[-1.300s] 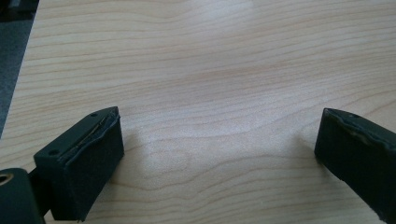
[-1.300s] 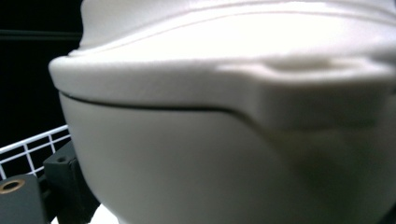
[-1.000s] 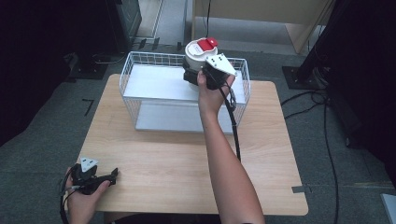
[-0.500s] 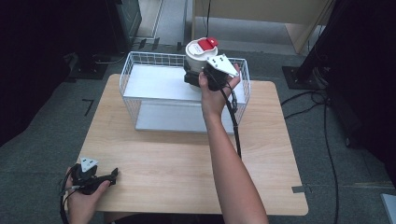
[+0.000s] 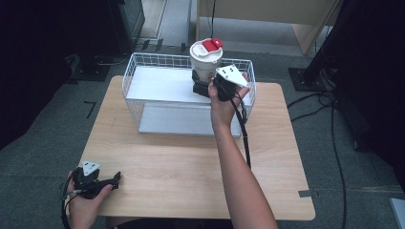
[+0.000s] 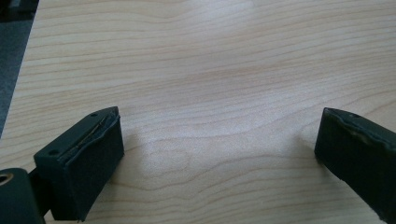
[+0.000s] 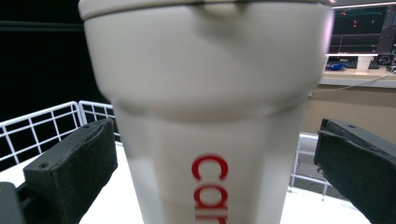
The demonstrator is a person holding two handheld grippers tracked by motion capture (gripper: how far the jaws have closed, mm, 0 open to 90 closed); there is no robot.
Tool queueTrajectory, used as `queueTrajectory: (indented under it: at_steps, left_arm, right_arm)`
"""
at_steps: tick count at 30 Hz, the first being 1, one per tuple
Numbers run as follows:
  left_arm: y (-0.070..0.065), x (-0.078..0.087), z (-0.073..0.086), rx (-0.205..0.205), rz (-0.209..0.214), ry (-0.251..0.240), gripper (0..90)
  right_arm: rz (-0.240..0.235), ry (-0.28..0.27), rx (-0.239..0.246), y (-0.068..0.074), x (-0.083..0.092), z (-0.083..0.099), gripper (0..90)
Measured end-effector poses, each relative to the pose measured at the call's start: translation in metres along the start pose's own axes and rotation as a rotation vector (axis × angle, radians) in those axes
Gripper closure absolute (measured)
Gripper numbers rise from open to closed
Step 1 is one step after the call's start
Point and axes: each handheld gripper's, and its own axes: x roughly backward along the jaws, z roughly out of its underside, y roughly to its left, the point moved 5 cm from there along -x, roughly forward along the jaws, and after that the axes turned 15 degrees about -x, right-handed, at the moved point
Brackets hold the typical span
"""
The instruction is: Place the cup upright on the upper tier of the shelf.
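Observation:
A tall white tumbler (image 5: 206,59) with a red tab on its lid stands upright at the back right of a white wire basket (image 5: 143,62). My right gripper (image 5: 203,86) reaches in over the basket's right side, low on the tumbler. In the right gripper view the tumbler (image 7: 210,93) sits between the jaws of the right gripper (image 7: 217,140), which are spread wide and open, with a small gap at the right jaw. My left gripper (image 5: 113,179) rests open at the table's near left corner. Bare wood lies between the jaws of the left gripper (image 6: 219,140).
The basket sits on the far half of the wooden table (image 5: 191,167) and holds a white shelf panel (image 5: 162,88). A black cable (image 5: 244,133) trails from the right gripper along the forearm. Dark stands and cables sit on the floor to the right.
The right hand has shifted slightly nearer and to the right beside the tumbler. The tumbler and the left gripper have stayed put.

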Motion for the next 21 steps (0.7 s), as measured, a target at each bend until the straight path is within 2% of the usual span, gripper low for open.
queueTrajectory:
  at_steps: [21]
  left_arm:
    - [0.0, 0.0, 0.0, -0.003, -0.001, 0.001, 1.6]
  right_arm:
    - [-0.014, 0.001, 0.007, -0.011, 0.046, 0.022, 0.0]
